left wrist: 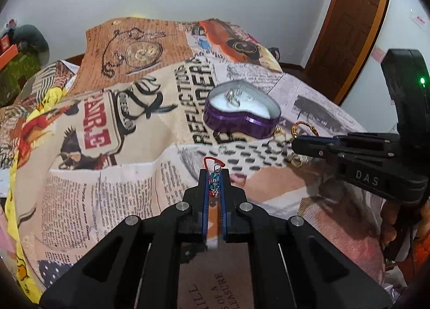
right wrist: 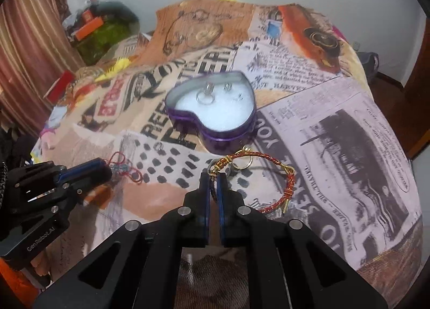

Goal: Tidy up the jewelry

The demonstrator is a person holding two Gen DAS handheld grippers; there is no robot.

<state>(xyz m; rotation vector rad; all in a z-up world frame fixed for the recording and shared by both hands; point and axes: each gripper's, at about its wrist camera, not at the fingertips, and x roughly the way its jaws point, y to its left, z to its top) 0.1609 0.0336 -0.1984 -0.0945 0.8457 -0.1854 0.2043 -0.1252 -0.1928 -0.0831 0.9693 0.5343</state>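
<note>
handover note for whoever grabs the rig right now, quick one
Left gripper: shut on the red cord with blue beads.
Right gripper: shut on the red-and-gold braided bracelet.
Purple heart tin sits open on the bedspread, with a few silver rings already on its white lining.
Left to do: both held pieces and the loose rings by the tin still need to go in.

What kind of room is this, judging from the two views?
Probably a bedroom at home. The work surface looks like a bed under a newspaper-print blanket, beside a wooden door and a striped curtain. A heart-shaped purple jewelry tin sits on the blanket.
</note>
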